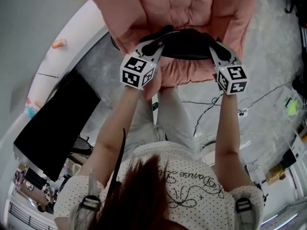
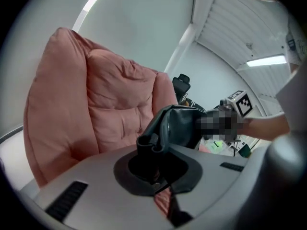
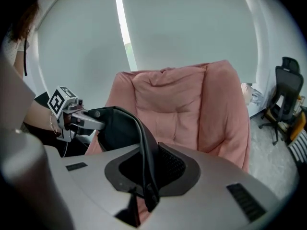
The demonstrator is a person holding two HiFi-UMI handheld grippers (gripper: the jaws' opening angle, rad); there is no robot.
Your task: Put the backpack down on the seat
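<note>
- The left claw (image 1: 158, 43) is clamped tight on a bunched fold of black material at one end of the backpack (image 1: 184, 44). Its jaws are almost fully together on the fold.
- The right claw (image 1: 214, 47) is closed on a strap (image 3: 144, 152) at the other end, and the strap runs down between its jaws.
- The backpack hangs stretched between the two claws, over the front part of the seat cushion (image 1: 189, 73) of the pink armchair (image 1: 192, 6). No view shows whether its underside touches the cushion.
- Judged from this, the step in hand is the lowering, and the set-down is not yet done.
- The next move calls for both claws to go down together and level until the cushion bears the weight. It should land somewhat back from the front edge so the bag cannot slide off, and only then should the grips let go.
- Around the chair lies grey floor (image 1: 268, 42) with cables, and a black screen (image 1: 57, 128) sits to the person's left. An office chair (image 3: 283, 97) stands well apart.
</note>
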